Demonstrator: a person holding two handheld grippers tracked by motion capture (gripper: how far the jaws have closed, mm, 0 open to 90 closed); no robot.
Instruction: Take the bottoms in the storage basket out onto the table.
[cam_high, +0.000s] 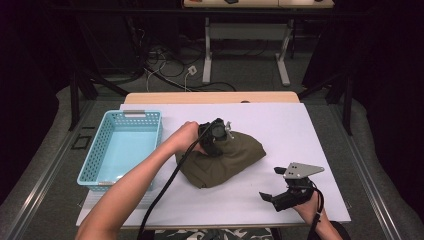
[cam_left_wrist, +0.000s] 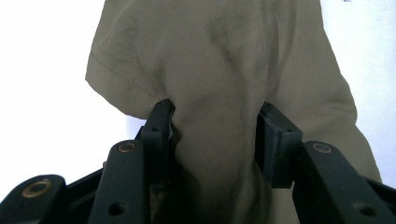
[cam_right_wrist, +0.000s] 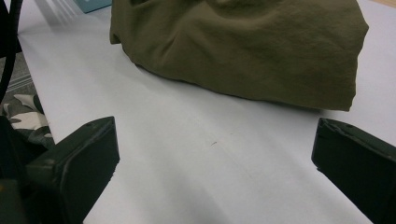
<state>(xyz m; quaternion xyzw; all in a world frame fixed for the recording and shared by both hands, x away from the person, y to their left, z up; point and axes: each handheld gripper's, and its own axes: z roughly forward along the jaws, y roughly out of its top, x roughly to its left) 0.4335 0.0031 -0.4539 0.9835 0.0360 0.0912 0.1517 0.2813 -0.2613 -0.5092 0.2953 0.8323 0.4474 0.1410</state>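
Observation:
An olive-green cloth (cam_high: 235, 160) lies bunched in the middle of the white table (cam_high: 290, 125). My left gripper (cam_high: 217, 135) comes down on its far left part, a hand around it. In the left gripper view the left gripper (cam_left_wrist: 217, 123) is shut on a thick fold of the cloth (cam_left_wrist: 215, 56), which bulges up between the two pads. My right gripper (cam_high: 270, 184) rests low near the table's front right, open, with nothing in it. In the right gripper view the right gripper (cam_right_wrist: 217, 140) faces the cloth (cam_right_wrist: 243, 46) across bare table.
A light blue plastic basket (cam_high: 132, 114) with nothing in it stands at the table's left side, close to the cloth; its corner (cam_right_wrist: 95, 4) shows in the right gripper view. A black cable (cam_high: 165, 192) trails along the left forearm. Desk legs and cables lie on the floor beyond.

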